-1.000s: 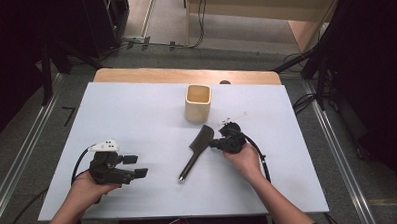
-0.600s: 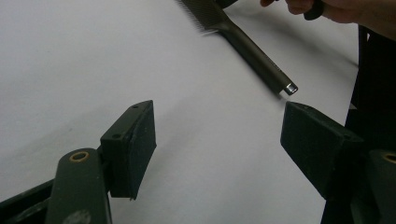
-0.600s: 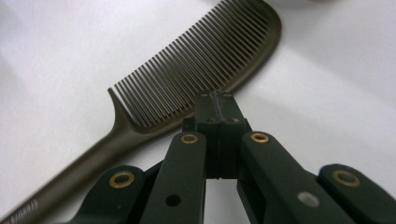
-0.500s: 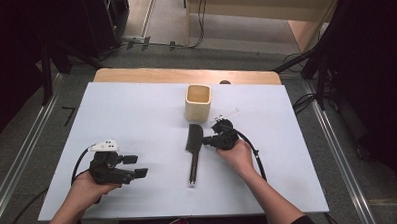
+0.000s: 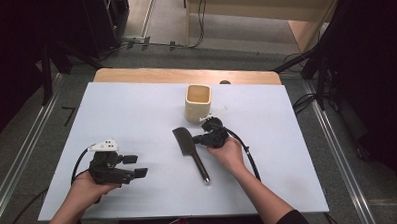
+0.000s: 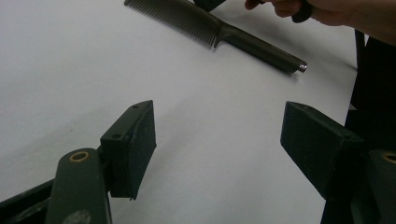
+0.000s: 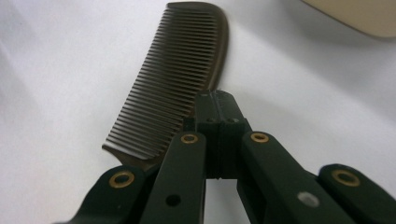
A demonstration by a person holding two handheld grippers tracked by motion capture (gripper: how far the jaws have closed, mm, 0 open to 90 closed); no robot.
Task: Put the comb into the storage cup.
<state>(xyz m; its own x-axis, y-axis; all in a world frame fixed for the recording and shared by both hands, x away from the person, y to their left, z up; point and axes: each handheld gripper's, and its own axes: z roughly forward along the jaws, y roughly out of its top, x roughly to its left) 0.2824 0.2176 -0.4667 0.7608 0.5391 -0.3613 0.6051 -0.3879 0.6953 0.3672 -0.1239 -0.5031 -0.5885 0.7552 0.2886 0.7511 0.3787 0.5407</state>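
A dark comb (image 5: 193, 154) lies flat on the white table (image 5: 136, 109), its toothed head toward the far left and its handle toward the near right. My right gripper (image 5: 197, 140) is shut, its tips against the back edge of the comb (image 7: 177, 74) near where head meets handle; nothing shows between the jaws of my right gripper (image 7: 217, 105). My left gripper (image 5: 137, 165) rests open at the near left, pointing right toward the comb (image 6: 219, 30). Bare table lies between the pads of my left gripper (image 6: 224, 144).
A beige square cup (image 5: 198, 103) stands upright just beyond the comb and the right gripper; its edge shows as the cup (image 7: 359, 14) at the top right. A wooden strip (image 5: 185, 75) runs along the table's far edge. A cable (image 5: 248, 155) trails from the right gripper.
The comb has swung round on the table: its handle went from near left to near right. The right gripper slid left alongside it. The left gripper stayed put.
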